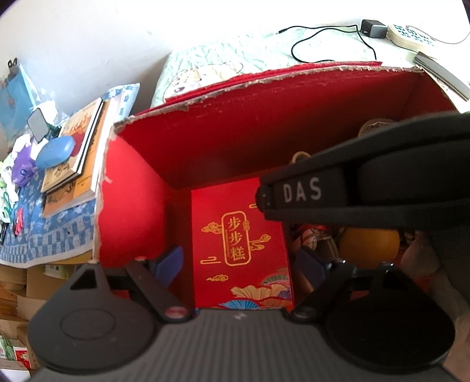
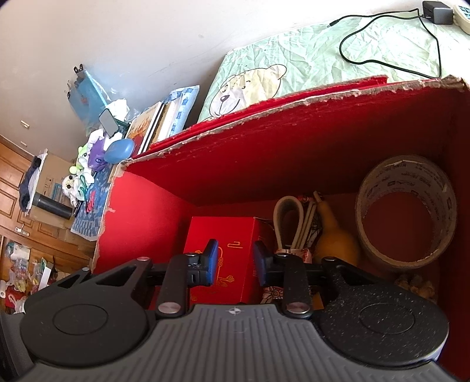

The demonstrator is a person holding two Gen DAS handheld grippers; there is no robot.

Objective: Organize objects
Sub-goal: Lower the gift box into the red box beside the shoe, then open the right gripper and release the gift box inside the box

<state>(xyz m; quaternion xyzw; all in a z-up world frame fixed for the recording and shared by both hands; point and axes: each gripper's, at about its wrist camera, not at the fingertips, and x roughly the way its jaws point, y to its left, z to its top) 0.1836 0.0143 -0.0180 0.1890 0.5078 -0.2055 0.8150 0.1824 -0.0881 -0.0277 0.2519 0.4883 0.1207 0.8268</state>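
Observation:
A big red cardboard box (image 1: pixel 223 138) with torn rims stands open; it also shows in the right wrist view (image 2: pixel 264 164). Inside lies a small red gift box with gold characters (image 1: pixel 238 244), also in the right wrist view (image 2: pixel 226 249). Beside it are a yellow gourd (image 2: pixel 335 244), white looped cord (image 2: pixel 289 220) and a tape roll (image 2: pixel 405 211). My left gripper (image 1: pixel 243 264) is open, its blue pads either side of the gift box, just above it. My right gripper (image 2: pixel 235 261) is open and empty over the gift box; its body (image 1: pixel 367 188) crosses the left wrist view.
A bed with a green bear sheet (image 2: pixel 293 61) lies behind the box, with a black charger and cable (image 2: pixel 434 11). At left, a stack of books (image 1: pixel 76 155), a blue case (image 1: pixel 55 151) and small clutter sit on a blue cloth.

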